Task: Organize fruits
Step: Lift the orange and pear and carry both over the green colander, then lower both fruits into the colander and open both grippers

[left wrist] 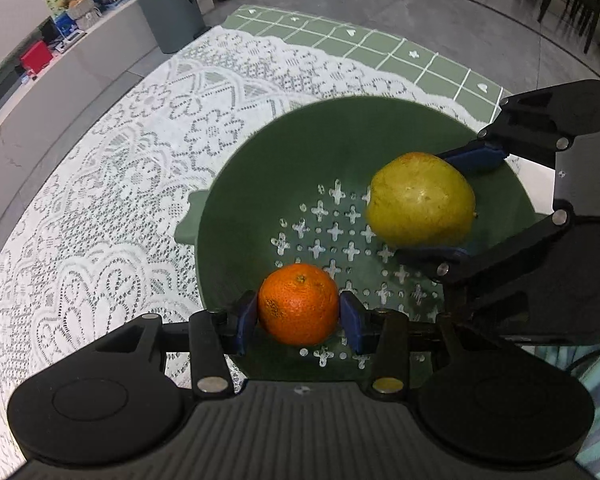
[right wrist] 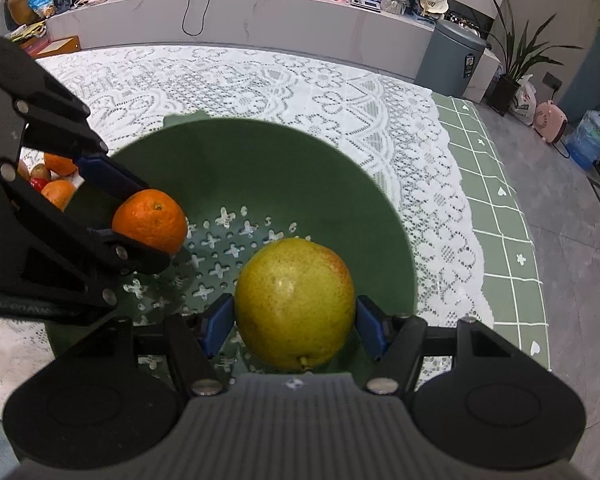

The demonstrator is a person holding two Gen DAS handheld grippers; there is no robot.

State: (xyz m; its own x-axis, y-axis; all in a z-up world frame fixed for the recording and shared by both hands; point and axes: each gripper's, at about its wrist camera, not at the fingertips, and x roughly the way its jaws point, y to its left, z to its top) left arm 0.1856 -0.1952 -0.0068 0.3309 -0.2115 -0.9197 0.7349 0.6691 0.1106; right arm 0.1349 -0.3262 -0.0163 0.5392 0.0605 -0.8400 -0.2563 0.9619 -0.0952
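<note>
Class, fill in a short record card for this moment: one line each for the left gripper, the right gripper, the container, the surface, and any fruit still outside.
left gripper: shut on the orange, over the bowl
right gripper: shut on the pear, over the bowl
container: green colander bowl with cross-shaped holes; no fruit lying loose in it
surface: white lace cloth over a green checked tablecloth
fruit outside: other fruit beyond the bowl's left rim, partly hidden

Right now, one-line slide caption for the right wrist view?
Right gripper shut on yellow-green pear, left gripper on round orange mandarin, both over perforated green plastic colander.
</note>
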